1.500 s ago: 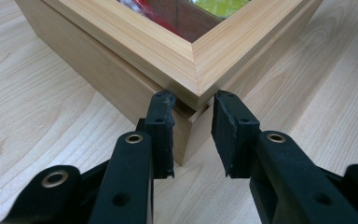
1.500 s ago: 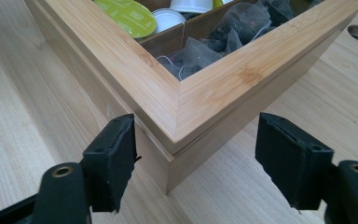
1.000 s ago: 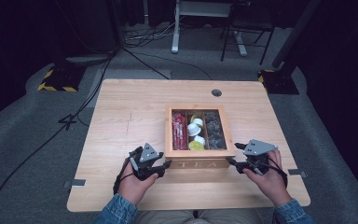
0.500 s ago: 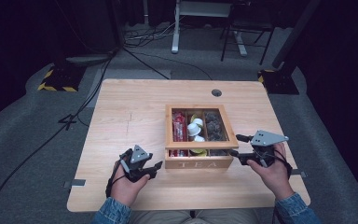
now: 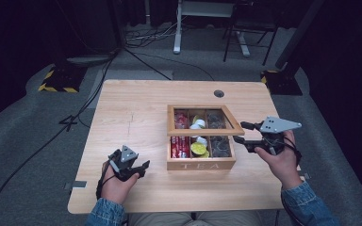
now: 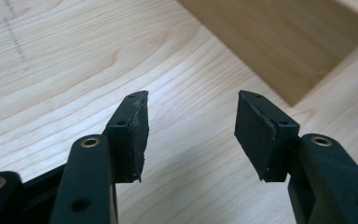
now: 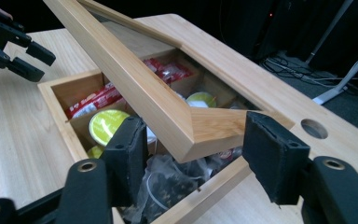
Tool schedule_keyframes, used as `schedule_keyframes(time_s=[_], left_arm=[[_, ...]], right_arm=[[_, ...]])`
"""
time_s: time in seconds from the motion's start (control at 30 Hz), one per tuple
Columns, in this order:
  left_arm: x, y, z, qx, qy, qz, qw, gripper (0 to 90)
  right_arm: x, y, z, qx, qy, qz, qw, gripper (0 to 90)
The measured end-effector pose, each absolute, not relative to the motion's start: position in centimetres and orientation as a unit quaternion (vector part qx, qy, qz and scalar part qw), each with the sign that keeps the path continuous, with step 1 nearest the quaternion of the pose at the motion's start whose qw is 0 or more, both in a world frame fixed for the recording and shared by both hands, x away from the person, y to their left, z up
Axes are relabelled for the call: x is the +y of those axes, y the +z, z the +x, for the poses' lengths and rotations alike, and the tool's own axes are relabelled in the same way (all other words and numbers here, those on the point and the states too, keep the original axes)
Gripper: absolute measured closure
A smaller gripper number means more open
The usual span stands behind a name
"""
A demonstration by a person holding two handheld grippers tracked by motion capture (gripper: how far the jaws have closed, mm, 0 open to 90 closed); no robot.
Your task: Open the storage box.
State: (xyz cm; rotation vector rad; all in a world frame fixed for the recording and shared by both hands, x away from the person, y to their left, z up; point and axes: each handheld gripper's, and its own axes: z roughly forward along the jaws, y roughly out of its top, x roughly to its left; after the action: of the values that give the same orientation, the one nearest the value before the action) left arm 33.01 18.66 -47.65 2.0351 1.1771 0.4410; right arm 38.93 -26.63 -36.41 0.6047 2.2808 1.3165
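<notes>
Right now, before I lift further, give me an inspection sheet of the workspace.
Surface: wooden table, cable hole near far edge.
Job's things: tea box filled; lid raised, tilted.
Clutter: nothing seen.
Grippers: left gripper open, fingers just been opening, nothing between; right gripper just been closing, gripping lid corner.
Cables: black cable across floor.
Surroundings: grey carpet, dark room.

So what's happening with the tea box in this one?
A person is opening the wooden tea box. The right claw has its jaws around the front corner of the glass-paned lid, which is lifted partway and tilted above the sachets and pods inside; the jaws have just been closing. The left claw sits on the table beside the box with nothing between its jaws, which have just been opening.
</notes>
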Motion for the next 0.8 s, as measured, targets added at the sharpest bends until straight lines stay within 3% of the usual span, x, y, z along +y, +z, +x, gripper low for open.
schedule_keyframes(time_s=[0.8], left_arm=[[19.8,-50.2,34.9,0.456,0.182,0.804,0.336,32.3]], right_arm=[[-26.3,-32.4,42.5,0.820,0.488,0.214,0.209,45.8]])
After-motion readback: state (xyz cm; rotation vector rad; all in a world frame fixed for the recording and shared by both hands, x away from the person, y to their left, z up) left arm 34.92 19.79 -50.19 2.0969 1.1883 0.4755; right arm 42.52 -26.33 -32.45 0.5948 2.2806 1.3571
